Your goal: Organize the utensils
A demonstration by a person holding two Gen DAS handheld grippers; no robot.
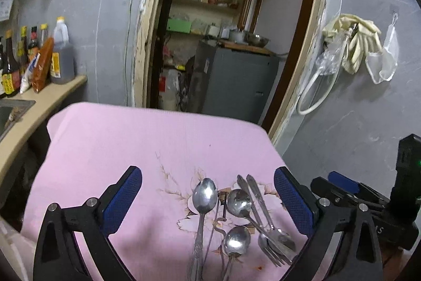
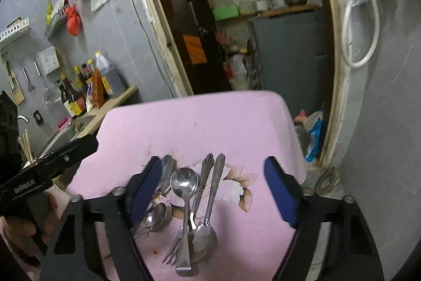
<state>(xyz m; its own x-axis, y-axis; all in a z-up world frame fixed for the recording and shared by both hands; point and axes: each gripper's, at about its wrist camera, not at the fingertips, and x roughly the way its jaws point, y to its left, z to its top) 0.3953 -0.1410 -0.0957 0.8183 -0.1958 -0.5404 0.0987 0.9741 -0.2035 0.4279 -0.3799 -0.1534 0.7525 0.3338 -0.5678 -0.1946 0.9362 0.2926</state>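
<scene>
Figure: a loose cluster of steel utensils lying unsorted on a pink floral cloth [image 1: 110,138], seen from both wrist cameras. In the left wrist view a long-handled spoon [image 1: 204,195] lies bowl-forward at the left of the group; just beside it to the right are a round-bowled spoon [image 1: 238,202] and, nearer the camera, a second round spoon [image 1: 236,239]; at the right edge two patterned handles [image 1: 254,188] run forward, side by side and touching, ending in a fork head [image 1: 275,253] and a flatter blade or bowl overlapping it, whose kind cannot be told. In the right wrist view the round spoon [image 2: 184,180] crosses over the fork [image 2: 175,253] and a large spoon bowl [image 2: 204,238], so the pieces are stacked rather than apart. The left gripper [image 1: 208,198] hovers above the cluster with its jaws spread wide and nothing between them; the right gripper [image 2: 213,188] likewise stands released and empty, its left pad overlapping the leftmost spoons in the picture. Judged step: the outset of sorting, no piece yet separated by kind. The next move probably calls for picking a single piece off the top of the overlap, most readily the isolated long-handled spoon, and closing on its handle without dragging neighbours; the crossed fork and spoons on the right would likely shift if disturbed first
</scene>
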